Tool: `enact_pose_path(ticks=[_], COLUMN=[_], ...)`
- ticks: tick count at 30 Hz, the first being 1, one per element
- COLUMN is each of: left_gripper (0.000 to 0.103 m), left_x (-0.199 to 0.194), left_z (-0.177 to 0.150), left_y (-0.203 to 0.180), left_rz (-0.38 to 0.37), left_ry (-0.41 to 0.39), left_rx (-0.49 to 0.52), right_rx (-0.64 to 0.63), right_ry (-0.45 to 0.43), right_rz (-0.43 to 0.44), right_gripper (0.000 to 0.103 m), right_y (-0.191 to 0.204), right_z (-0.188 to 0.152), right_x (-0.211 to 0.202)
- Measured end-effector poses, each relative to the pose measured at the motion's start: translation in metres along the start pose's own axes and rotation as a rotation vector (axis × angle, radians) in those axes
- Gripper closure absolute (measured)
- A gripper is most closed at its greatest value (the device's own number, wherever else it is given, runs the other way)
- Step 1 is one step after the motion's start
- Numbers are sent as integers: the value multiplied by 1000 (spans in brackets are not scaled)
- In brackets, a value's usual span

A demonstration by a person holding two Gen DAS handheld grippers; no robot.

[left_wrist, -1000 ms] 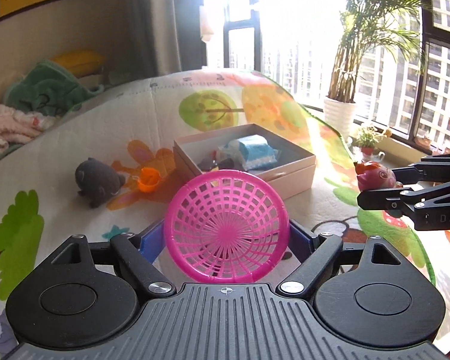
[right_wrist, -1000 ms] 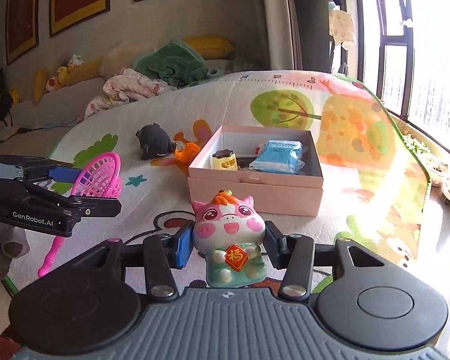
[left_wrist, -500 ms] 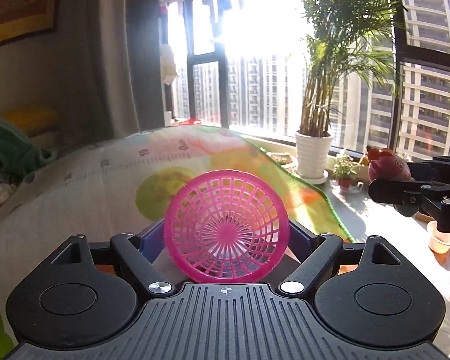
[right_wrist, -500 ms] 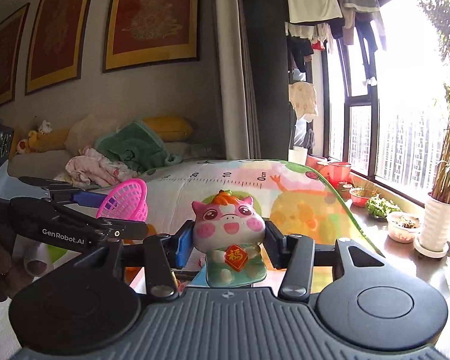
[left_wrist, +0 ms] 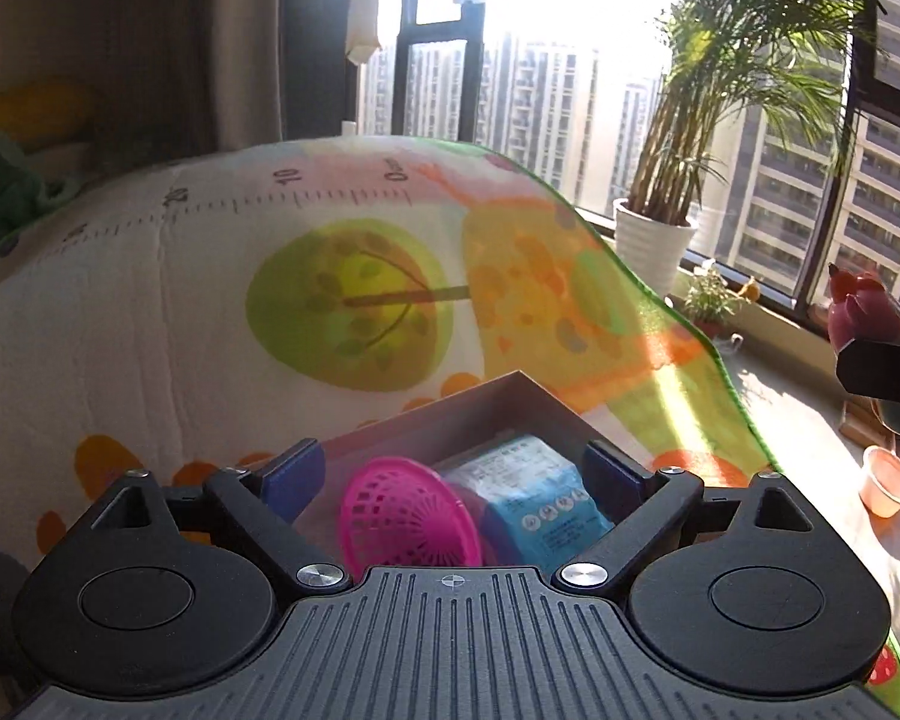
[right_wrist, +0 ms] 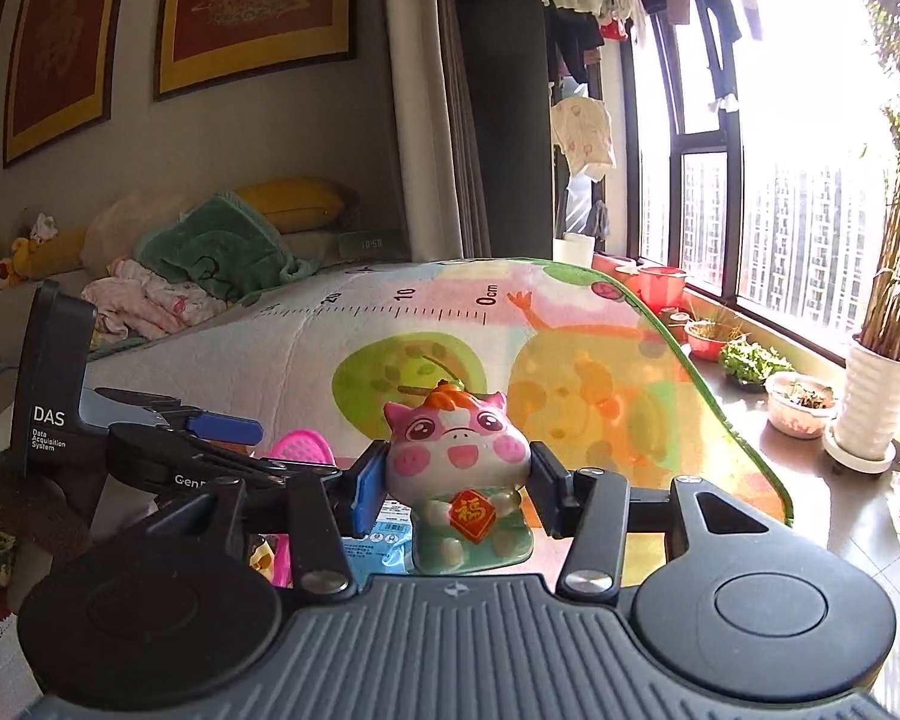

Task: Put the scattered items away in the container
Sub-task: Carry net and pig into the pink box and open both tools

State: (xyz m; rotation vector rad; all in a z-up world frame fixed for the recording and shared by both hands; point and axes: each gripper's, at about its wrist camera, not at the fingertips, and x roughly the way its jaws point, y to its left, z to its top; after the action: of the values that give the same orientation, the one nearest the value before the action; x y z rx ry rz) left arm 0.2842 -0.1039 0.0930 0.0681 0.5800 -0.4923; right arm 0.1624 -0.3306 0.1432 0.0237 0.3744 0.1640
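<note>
Mat (right_wrist: 306, 354): ruler print w/ "0cm", "10", "20"; same "10", "20" on the mat in left view. Left tool (right_wrist: 210, 450): "DAS / Data Acquisition System" on its housing, "Gen..." on an arm, rest hidden. Pig toy (right_wrist: 459, 468): red tag w/ "福". Clock (right_wrist: 371, 244): "10:58", blurry.

- A home, a lived-in family room high in an apartment block.
- A printed children's play mat (right_wrist: 342, 360) spreads across the floor.
- At 10 o'clock, pillows and blankets (right_wrist: 210, 246) lie piled up, below framed pictures (right_wrist: 258, 6) on the wall.
- At 1 o'clock, laundry (right_wrist: 582, 132) hangs by the window.
- At 3 o'clock, a potted palm (right_wrist: 876, 396) stands on the sill, with tower blocks (left_wrist: 540, 114) outside.
</note>
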Motion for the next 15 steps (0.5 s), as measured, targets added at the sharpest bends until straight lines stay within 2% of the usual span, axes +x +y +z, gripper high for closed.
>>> enact_pose_path(ticks=[4,7,15], left_gripper=[3,2,0], left_x=[-23,-47,-99], left_z=[-18,-41,-114], left_y=[24,37,56], left_rz=[34,96,232], left_ry=[-16,-10,96], left_rx=[-83,-99,-145], right_rx=[-1,-4,-27], right_ry=[30,61,165], right_rz=[15,40,145], right_gripper=[55,55,55], right_y=[6,14,60], right_z=[-4,-11,-28], right_x=[16,26,62])
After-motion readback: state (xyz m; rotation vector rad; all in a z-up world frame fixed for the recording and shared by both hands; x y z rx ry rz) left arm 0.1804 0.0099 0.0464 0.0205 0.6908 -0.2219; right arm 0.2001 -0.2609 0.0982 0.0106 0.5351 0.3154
